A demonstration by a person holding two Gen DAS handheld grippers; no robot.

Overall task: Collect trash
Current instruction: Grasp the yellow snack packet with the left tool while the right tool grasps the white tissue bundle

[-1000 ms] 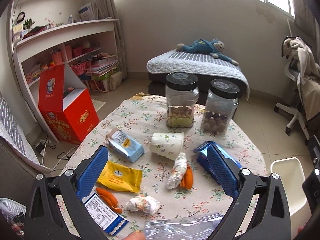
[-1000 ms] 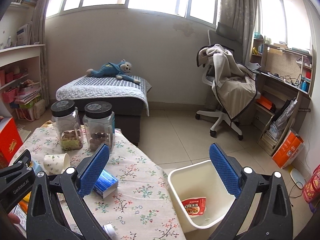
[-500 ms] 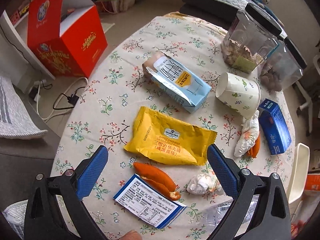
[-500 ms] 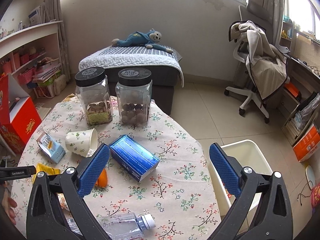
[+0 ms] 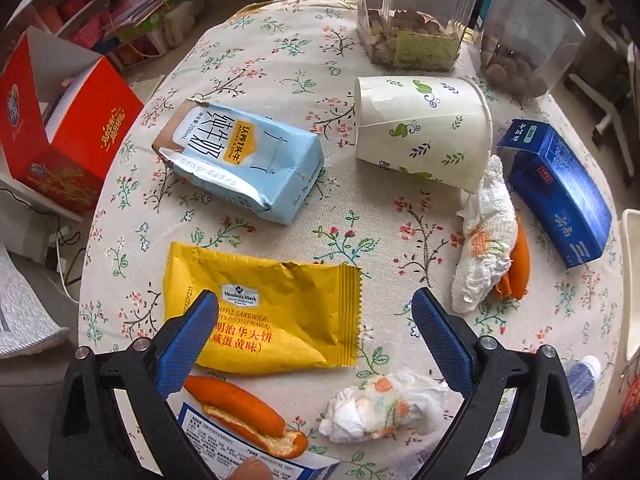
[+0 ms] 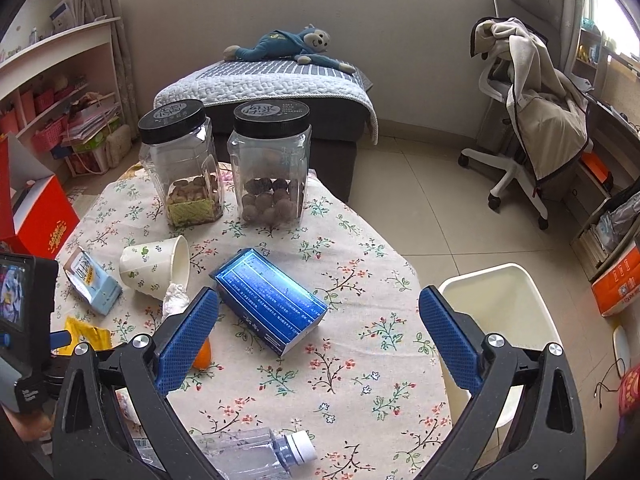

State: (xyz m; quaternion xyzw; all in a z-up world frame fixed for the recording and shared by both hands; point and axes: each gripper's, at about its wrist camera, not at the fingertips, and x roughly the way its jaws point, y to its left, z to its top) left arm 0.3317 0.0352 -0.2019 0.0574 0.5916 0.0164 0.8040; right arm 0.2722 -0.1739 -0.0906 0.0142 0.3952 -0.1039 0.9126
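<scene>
My left gripper (image 5: pixel 314 296) points steeply down over the flowered table (image 5: pixel 360 60), its jaws closing but still wide. A yellow snack wrapper (image 5: pixel 280 304) lies flat between and under its fingers, untouched by the pads. Around it lie a blue milk carton (image 5: pixel 240 160), a tipped paper cup (image 5: pixel 424 136), two crumpled tissues (image 5: pixel 484 240) (image 5: pixel 384 408), orange peel (image 5: pixel 240 408) and a printed packet (image 5: pixel 224 448). My right gripper (image 6: pixel 318 294) hangs open above the table, empty, just short of a blue box (image 6: pixel 272 300). A plastic bottle (image 6: pixel 256 456) lies below it.
A white bin (image 6: pixel 500 312) stands on the floor at the table's right edge. Two black-lidded jars (image 6: pixel 180 168) (image 6: pixel 272 168) stand at the table's far side. A red carton (image 5: pixel 60 132) sits on the floor to the left, an office chair (image 6: pixel 532 128) to the right.
My left gripper has sunk and tipped down from a view of the room onto the yellow wrapper, its jaws a little narrower. The right gripper has tilted down and swung from the bin toward the blue box.
</scene>
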